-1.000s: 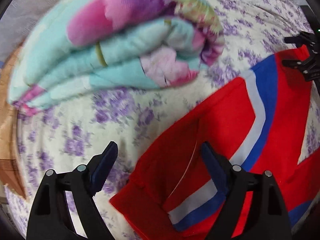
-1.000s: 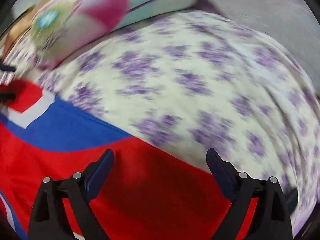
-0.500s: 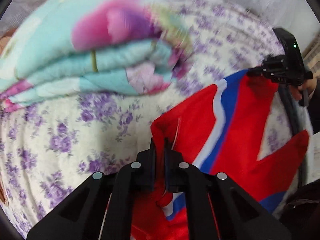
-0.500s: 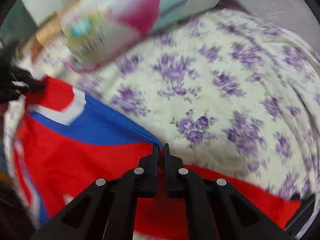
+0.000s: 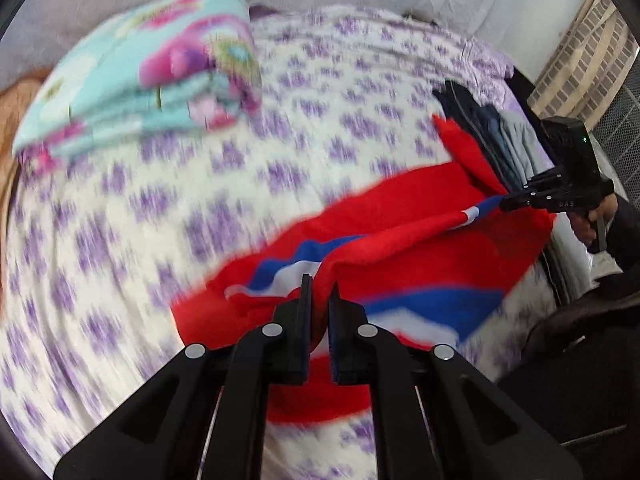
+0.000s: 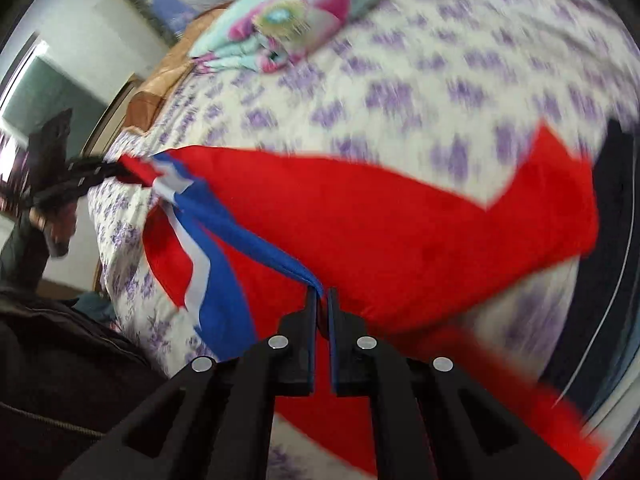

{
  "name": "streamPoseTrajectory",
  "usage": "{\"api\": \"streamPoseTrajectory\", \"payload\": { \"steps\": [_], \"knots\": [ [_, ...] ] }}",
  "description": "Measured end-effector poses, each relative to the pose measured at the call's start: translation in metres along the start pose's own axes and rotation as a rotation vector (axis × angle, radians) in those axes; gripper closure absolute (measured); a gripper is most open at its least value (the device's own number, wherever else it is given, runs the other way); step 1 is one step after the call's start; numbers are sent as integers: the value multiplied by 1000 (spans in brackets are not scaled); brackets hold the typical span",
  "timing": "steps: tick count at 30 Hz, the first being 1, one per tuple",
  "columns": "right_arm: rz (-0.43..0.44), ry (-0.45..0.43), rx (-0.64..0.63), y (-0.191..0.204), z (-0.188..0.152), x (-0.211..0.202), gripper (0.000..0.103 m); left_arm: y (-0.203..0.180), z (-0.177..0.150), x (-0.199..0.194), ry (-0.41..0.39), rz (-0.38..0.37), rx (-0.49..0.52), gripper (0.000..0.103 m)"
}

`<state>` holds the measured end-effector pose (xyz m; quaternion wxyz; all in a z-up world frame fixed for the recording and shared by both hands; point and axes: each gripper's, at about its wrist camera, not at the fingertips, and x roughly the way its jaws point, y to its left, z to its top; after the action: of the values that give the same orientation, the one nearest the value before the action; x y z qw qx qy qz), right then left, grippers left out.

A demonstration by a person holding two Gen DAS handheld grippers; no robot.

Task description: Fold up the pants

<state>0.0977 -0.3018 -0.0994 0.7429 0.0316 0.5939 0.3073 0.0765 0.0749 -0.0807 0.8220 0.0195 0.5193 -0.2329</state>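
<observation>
Since a second ago both grippers have closed and lifted the pants' edge off the bed | left gripper (image 5: pixel 319 295) pinched tight on red cloth | right gripper (image 6: pixel 321 300) pinched on blue stripe | pants (image 6: pixel 400 220) stretched between them, rest draped over floral bed (image 5: pixel 120 220) | folded quilt (image 5: pixel 140 76) well behind

left gripper (image 5: pixel 319 294): my fingers, open a second ago, now clamp the red pants (image 5: pixel 420 264) | right gripper (image 6: pixel 322 300): same, pinching the blue-striped edge | pants: lifted off the bed (image 5: pixel 140 220), stretched between both grippers
</observation>
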Motion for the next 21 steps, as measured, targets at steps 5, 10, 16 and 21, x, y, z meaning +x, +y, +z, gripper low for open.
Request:
{"api": "streamPoseTrajectory", "payload": {
  "steps": [5, 10, 16, 21],
  "knots": [
    [-19, 3, 101, 8, -50, 26, 97, -7, -42, 13, 20, 27, -10, 96],
    [-112, 43, 91, 32, -80, 50, 97, -3, -70, 29, 53, 33, -28, 95],
    [-136, -4, 115, 39, -95, 37, 94, -5, -84, 14, 34, -11, -7, 94],
    [-158, -17, 150, 39, -104, 46, 59, -6, -99, 31, 112, -2, 11, 89]
  ]
}}
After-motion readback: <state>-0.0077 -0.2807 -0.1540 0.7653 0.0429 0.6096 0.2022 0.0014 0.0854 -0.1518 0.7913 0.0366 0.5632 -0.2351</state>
